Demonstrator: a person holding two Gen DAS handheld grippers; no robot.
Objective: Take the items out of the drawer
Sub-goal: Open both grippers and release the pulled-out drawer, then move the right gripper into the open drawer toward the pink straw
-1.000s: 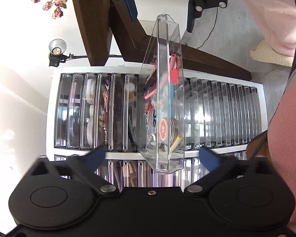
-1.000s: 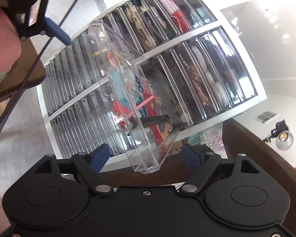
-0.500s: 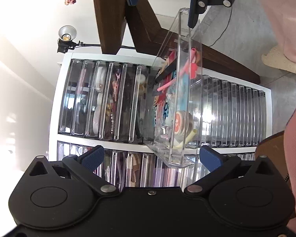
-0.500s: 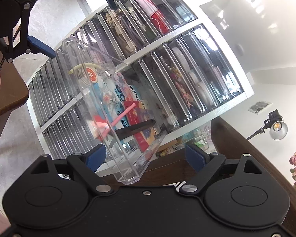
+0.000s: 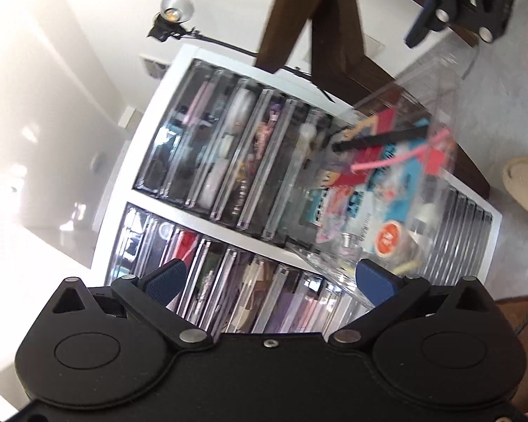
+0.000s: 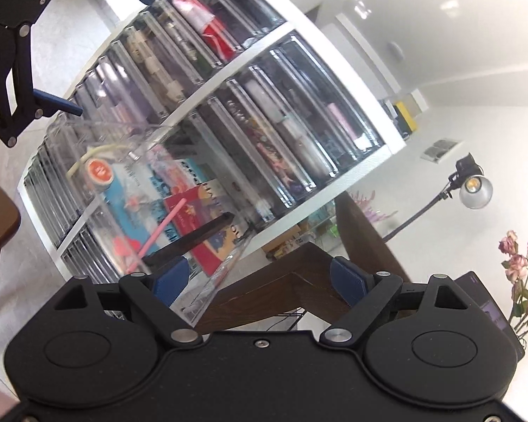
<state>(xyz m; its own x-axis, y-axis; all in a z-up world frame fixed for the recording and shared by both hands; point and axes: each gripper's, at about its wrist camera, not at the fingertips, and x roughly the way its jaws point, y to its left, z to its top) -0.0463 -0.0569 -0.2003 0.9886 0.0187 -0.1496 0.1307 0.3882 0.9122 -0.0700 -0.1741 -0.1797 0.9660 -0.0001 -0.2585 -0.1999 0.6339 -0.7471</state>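
Clear drawer point(image 6: 130, 190) juts from white cabinet point(image 6: 334, 52); lamp point(image 6: 475, 186) beside

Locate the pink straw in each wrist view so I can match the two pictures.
Left wrist: pink straw upper right, inside the clear drawer, just below the black stick.
Right wrist: lower left, inside the same drawer, left of the black stick.
Shared landmark: clip-on lamp.

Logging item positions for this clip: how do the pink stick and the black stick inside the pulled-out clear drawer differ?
The pink stick is thin and bright; the black stick is thicker and dark. In the right wrist view the pink stick slants steeply while the black stick lies flatter. Both lie loose over the printed packets in the clear drawer, crossing near one end.
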